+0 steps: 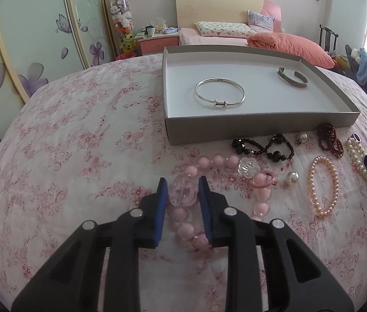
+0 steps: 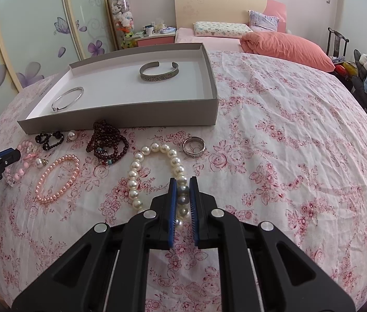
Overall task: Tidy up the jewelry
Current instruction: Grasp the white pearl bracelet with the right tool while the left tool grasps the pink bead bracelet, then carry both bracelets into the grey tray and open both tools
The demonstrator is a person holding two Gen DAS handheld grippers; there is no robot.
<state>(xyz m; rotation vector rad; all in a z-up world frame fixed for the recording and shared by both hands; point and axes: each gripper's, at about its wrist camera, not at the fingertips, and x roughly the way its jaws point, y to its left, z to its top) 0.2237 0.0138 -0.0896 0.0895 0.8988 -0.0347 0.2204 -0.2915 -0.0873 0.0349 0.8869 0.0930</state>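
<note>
Pink chunky bead bracelet (image 1: 196, 179) lies on the floral bedspread (image 1: 66, 156), its clear bead pinched in the left claw (image 1: 183, 191). Further right, the right claw (image 2: 183, 191) grips a white pearl bracelet (image 2: 154, 171) near the grey tray (image 2: 121, 119).

Bedspread: I see a pink floral sheet (image 2: 274, 135) covering the surface.
Far bed: cream headboard (image 1: 217, 5), patterned pillow (image 1: 222, 30), folded orange duvet (image 1: 292, 45).
Left wall: wardrobe doors (image 1: 35, 39) with purple flowers.
Corner: clear tube of plush toys (image 1: 121, 20) (contents blurred), pink nightstand (image 1: 157, 41).
</note>
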